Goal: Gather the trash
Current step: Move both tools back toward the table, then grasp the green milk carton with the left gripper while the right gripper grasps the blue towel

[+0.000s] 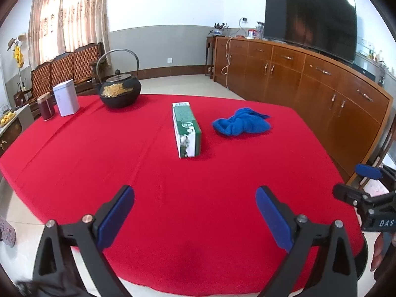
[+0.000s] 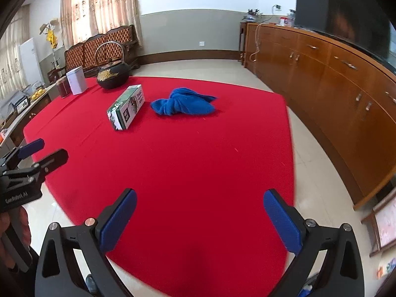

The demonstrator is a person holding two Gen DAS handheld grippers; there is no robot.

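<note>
Far off to my left gripper's (image 1: 195, 212) left I've got a dark jar (image 1: 46, 106) and a white tin (image 1: 65, 97) side by side, then the kettle (image 1: 118, 91) just right of them, all at the far edge of the red table (image 1: 99, 148). Left gripper is spread wide over the near edge, nothing between its blue pads (image 1: 116, 219). Straight ahead of it, mid-table, lies the green box (image 1: 186, 129) on its side, long axis pointing away from me. Just right of the box, apart from it, sits the crumpled blue cloth (image 1: 241, 121). My right gripper (image 2: 199, 220) is wide apart too, empty, hovering over the table's near right corner; from it the box (image 2: 126, 111) is ahead and left, the cloth (image 2: 183, 101) ahead. Furthest right runs the wooden cabinet (image 2: 334, 94) with the TV (image 2: 344, 12) on top.
</note>
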